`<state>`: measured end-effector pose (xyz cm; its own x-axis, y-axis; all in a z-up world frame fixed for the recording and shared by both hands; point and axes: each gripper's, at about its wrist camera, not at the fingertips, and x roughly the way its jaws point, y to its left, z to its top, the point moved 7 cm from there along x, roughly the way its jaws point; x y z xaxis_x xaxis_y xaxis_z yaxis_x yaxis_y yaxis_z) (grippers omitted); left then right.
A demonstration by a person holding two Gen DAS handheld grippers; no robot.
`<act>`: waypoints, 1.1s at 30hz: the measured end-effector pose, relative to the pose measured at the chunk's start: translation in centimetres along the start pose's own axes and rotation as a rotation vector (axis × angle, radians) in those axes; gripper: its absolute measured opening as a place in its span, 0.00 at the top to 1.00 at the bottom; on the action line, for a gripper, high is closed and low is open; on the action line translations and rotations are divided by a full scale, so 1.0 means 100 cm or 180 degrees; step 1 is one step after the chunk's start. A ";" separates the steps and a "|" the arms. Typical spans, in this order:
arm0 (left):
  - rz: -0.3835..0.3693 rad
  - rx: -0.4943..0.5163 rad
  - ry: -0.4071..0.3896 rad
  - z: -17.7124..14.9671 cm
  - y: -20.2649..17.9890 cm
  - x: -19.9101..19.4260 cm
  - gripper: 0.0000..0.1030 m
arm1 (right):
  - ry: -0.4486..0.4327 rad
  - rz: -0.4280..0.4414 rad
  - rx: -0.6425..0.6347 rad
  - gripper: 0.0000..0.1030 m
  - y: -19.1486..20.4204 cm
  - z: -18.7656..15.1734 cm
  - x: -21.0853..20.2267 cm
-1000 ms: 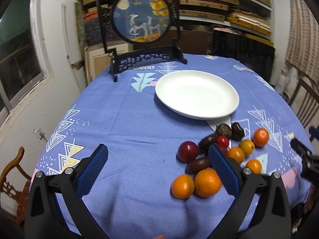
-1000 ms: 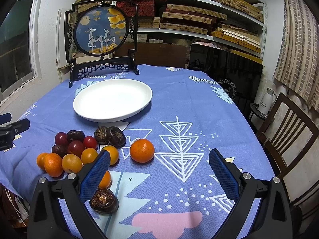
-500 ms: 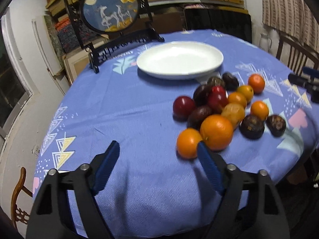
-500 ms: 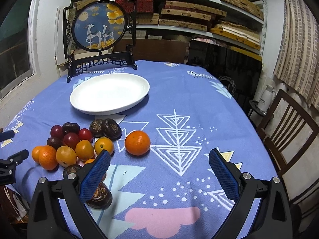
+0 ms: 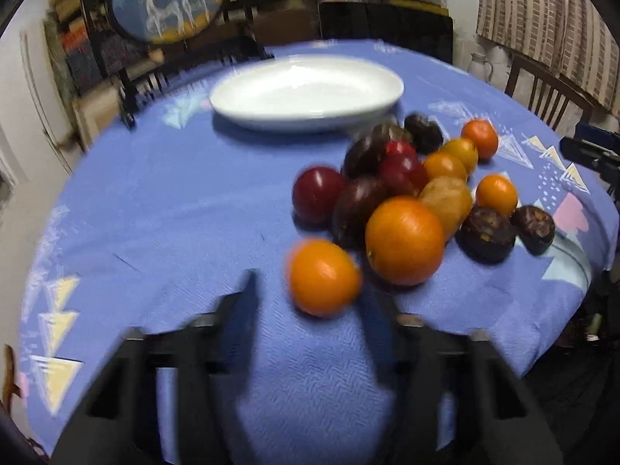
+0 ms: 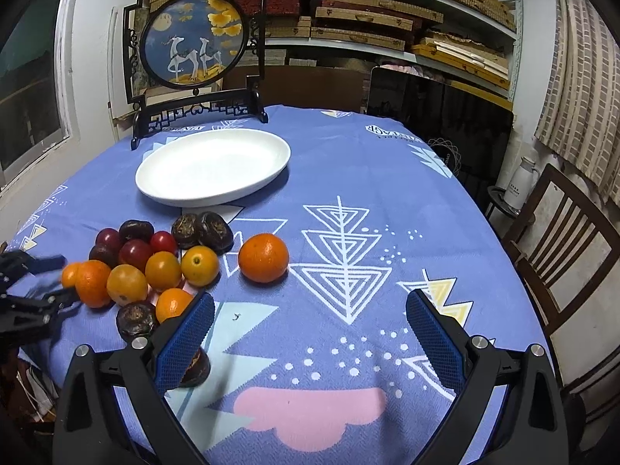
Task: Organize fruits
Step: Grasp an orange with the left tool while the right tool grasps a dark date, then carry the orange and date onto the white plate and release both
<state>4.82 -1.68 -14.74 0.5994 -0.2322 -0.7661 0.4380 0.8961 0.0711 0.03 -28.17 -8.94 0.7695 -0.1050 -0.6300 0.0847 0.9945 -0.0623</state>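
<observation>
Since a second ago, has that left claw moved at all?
Yes. The left claw has dropped toward the small orange, jaws closing around it; the white plate now sits higher in view.

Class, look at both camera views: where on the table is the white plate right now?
The white plate sits empty toward the far side of the blue tablecloth, just in front of the round framed deer picture, beyond the fruit pile; in the right wrist view it is left of centre.
</observation>
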 end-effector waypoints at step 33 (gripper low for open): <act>-0.0020 -0.0196 -0.0387 0.011 0.011 -0.048 0.65 | 0.0492 0.1409 -0.0568 0.57 0.083 -0.036 0.010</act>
<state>3.17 -0.03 -10.24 0.6752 -0.2787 -0.6830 0.4024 0.9151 0.0244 -0.72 -19.97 -12.87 0.6032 0.3158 -0.7324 -0.3487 0.9303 0.1139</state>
